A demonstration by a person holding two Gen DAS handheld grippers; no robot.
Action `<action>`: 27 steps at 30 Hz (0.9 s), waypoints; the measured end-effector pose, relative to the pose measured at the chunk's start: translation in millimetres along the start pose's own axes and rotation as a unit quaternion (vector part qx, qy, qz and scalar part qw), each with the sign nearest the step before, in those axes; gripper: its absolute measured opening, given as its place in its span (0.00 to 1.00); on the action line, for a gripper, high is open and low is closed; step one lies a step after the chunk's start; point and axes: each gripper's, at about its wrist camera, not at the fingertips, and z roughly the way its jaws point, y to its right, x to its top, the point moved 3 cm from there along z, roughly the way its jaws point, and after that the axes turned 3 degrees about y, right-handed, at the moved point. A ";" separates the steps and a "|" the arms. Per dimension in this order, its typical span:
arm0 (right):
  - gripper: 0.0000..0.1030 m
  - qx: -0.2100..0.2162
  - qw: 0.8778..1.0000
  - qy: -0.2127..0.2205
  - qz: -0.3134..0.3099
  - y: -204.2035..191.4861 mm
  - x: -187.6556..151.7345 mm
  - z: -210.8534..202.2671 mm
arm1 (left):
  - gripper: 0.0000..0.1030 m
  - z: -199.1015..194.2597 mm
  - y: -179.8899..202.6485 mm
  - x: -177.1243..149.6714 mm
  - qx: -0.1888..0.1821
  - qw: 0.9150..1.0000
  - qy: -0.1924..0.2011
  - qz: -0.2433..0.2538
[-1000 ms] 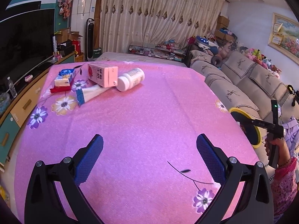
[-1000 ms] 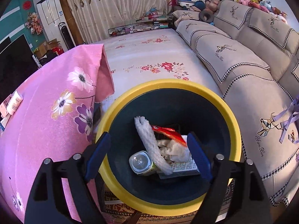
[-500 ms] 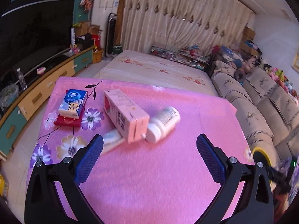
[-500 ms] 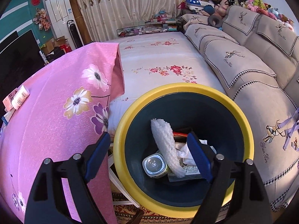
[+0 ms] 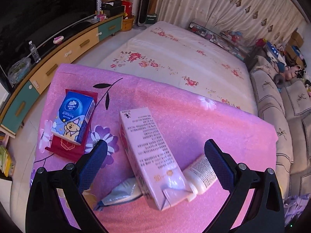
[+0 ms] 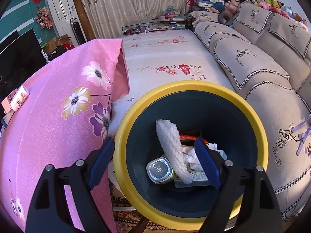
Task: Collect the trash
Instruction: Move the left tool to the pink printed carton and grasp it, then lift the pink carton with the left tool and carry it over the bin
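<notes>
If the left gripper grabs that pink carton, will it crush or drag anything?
The pink carton looks like thin card, so it may dent if squeezed. It lies across a squashed tube and touches the white bottle, which will likely roll once freed.

Both views are daylit and bright, with diffuse light coming through the curtains (image 6: 124, 5) at the back. Heavy fisheye: straight edges bow, corners vignette to black. Left wrist view is sharp in the middle, with glare on the glossy end of the pink carton (image 5: 149, 155) and the foil packet (image 5: 120, 192); the TV side (image 5: 38, 9) is dark and underexposed. Pink tablecloth (image 5: 213, 120) looks oversaturated. Right wrist view is crisp; the bin interior (image 6: 223, 116) is shadowed, with a highlight on the can lid (image 6: 159, 169). No motion blur visible.
</notes>
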 end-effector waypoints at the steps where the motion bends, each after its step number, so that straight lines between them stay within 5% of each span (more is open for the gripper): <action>1: 0.77 0.001 1.000 -0.002 -0.001 -0.4 -0.7 1.3 | 0.95 5.5 -0.2 2.2 0.004 1.000 -0.007 -0.003; 18: 0.77 0.011 1.000 -0.001 0.004 3.0 -7.3 1.1 | 0.40 40.8 3.8 12.8 0.018 0.998 -0.056 0.016; 27: 0.77 0.009 1.000 -0.003 0.008 10.2 -13.7 -3.7 | 0.37 -27.9 18.7 -9.0 -0.034 0.995 -0.017 0.090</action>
